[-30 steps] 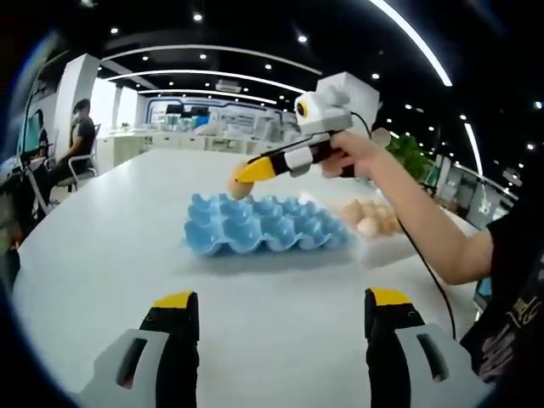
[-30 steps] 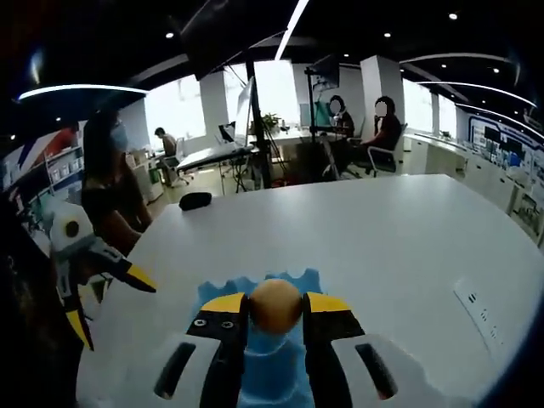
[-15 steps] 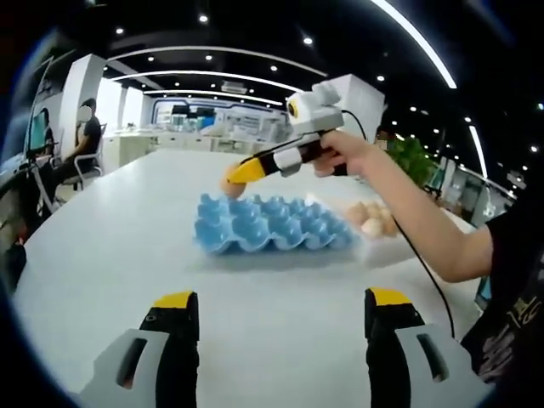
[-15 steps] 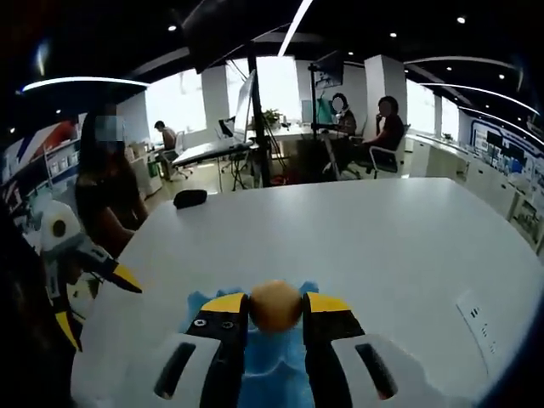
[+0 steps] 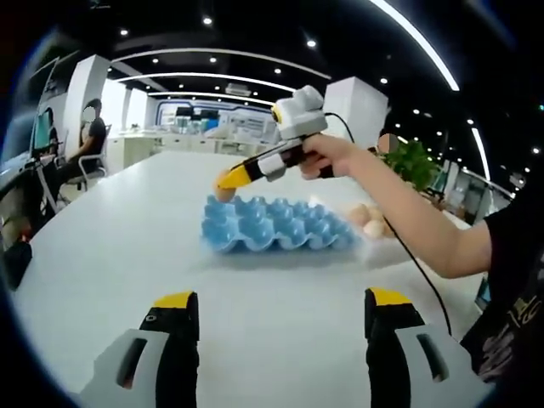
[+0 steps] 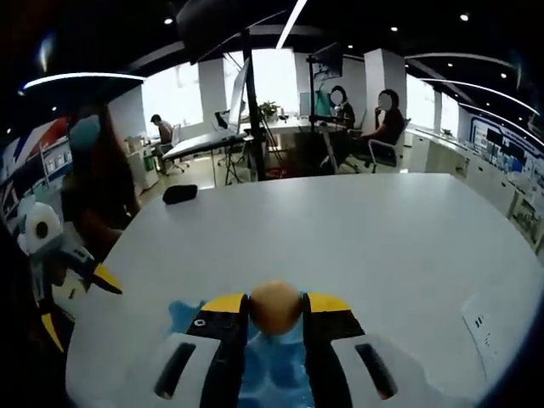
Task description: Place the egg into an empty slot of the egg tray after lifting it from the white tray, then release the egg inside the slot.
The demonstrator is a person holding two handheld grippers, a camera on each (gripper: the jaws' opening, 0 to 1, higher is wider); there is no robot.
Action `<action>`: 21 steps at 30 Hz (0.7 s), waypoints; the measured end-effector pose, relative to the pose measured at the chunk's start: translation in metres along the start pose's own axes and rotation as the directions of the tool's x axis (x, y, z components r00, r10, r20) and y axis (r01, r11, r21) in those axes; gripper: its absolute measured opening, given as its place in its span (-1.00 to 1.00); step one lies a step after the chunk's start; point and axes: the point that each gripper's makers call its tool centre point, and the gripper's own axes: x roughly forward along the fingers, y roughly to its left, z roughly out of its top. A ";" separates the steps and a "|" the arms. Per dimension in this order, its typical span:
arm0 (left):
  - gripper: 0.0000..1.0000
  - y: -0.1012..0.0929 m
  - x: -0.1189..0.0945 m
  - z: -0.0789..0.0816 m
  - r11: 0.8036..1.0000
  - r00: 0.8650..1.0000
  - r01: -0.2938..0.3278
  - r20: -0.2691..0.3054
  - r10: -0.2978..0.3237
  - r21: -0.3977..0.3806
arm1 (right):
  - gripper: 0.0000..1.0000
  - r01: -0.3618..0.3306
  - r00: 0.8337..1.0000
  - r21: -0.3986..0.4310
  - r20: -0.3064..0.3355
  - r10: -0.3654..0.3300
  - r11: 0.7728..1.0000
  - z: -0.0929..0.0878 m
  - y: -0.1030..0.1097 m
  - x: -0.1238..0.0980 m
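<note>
In the left gripper view a blue egg tray (image 5: 274, 226) lies on the white table, its slots bare. A hand holds my right gripper (image 5: 226, 182) over the tray's far left corner, shut on a tan egg (image 5: 223, 195). Several more eggs (image 5: 369, 220) rest on the white tray (image 5: 387, 246) to the right of the blue one. In the right gripper view the egg (image 6: 274, 309) sits pinched between the yellow-tipped jaws of my right gripper (image 6: 274, 304), with the blue tray (image 6: 270, 367) just beneath. My left gripper (image 5: 282, 299) is open and low over the table, well short of the tray.
The white table (image 5: 110, 246) spreads wide around the trays. A black object (image 6: 180, 194) lies near its far edge and a socket panel (image 6: 484, 326) is set in at the right. My left gripper (image 6: 72, 263) shows at the left. People sit at desks beyond.
My right gripper has carried the egg toward the blue tray's far left corner; in its own view the tray has slid lower under the jaws. My left gripper stays open.
</note>
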 end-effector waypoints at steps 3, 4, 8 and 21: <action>0.63 0.000 0.000 -0.001 1.000 1.000 -0.002 -0.002 0.002 -0.002 | -0.47 0.003 1.000 0.001 -0.003 -0.003 1.000 0.001 -0.002 0.001; 0.63 0.000 0.000 -0.001 1.000 1.000 -0.002 -0.002 0.002 -0.002 | -0.47 0.003 1.000 0.001 -0.006 -0.003 1.000 0.001 -0.002 0.002; 0.63 0.001 -0.001 -0.001 1.000 1.000 -0.001 0.000 0.001 -0.005 | -0.47 0.008 1.000 0.001 -0.007 -0.008 1.000 0.001 -0.004 0.003; 0.63 0.004 -0.004 -0.003 1.000 1.000 -0.002 0.005 0.002 -0.015 | -0.46 0.002 0.999 -0.001 -0.054 -0.002 1.000 -0.010 -0.003 0.015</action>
